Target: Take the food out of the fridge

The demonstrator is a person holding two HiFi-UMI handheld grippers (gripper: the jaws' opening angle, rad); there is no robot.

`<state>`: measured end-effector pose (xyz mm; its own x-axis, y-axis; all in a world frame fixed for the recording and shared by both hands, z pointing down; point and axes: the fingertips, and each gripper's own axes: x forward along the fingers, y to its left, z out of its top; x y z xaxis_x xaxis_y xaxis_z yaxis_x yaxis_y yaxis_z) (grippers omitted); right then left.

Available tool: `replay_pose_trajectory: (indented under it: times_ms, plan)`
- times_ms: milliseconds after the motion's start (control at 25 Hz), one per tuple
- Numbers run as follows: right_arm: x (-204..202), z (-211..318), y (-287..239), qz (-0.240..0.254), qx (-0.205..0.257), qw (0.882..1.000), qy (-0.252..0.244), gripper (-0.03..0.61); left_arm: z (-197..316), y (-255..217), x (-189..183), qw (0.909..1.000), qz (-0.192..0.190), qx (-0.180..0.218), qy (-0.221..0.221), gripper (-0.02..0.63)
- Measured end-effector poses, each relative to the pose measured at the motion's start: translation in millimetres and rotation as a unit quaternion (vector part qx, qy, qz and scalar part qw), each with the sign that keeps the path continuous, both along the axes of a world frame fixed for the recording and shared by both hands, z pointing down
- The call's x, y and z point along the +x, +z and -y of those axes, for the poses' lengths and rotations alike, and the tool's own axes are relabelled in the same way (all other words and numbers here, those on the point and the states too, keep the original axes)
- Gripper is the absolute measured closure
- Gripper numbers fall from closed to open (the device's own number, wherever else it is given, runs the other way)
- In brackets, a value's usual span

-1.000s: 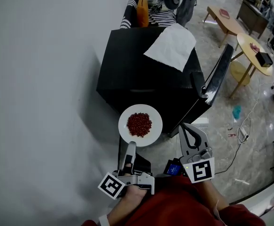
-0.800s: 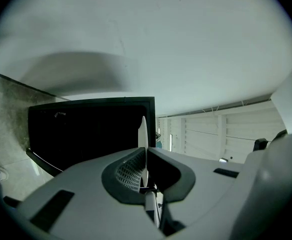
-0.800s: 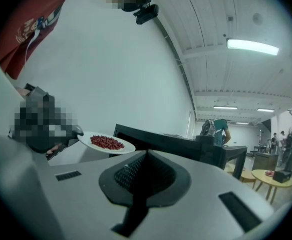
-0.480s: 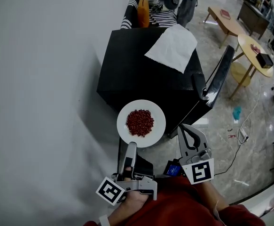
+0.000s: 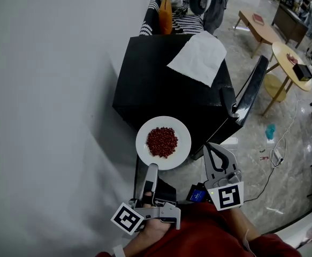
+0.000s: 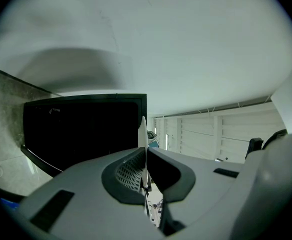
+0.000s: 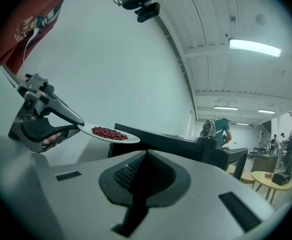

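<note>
The black fridge [image 5: 161,84] stands against the wall with its door [image 5: 249,95] swung open to the right and a white cloth [image 5: 198,58] lying on the far right part of its top. The plate [image 5: 180,155] is out of the fridge, held level in the air over the near left corner of its top. It is round, white and shallow. It is likely ceramic, so stiff, smooth, fairly heavy for a one-edge hold, and breakable if dropped. Its thin rim is the only place to take it, and a grip there leaves the far side wanting to sag, so it should travel level and slowly. The food [image 5: 162,142] is a loose heap of small dark red pieces, beans or berries by the look, piled in the middle. They are light, and they would probably roll off at any tilt. The left gripper [image 5: 151,168] is clamped on the plate's near rim, its jaws pressed almost together with only the thin edge between them. The right gripper [image 5: 211,145] has its jaws together with nothing in them, low beside the open door.
</note>
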<state>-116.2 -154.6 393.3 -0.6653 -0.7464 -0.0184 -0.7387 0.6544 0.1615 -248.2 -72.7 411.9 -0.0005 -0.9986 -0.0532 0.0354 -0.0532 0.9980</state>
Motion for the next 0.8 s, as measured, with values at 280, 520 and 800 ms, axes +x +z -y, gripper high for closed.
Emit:
replay_pose_trajectory:
  times_ms: [280,520,800]
  plan:
    - [-0.1,0.5,-1.0,0.000,0.002,1.000,0.003,0.557,0.4,-1.0,-0.3,1.0000,-0.003,0.008,-0.001,0.592]
    - [-0.2,0.9,-5.7,0.006,0.009,1.000,0.002,0.557,-0.2,-2.7,0.8,1.0000,-0.001,0.009,-0.002,0.592]
    - [-3.7,0.7,-7.9,0.009,0.012,1.000,-0.005,0.556,-3.4,-5.0,1.8,1.0000,0.001,0.008,-0.004,0.592]
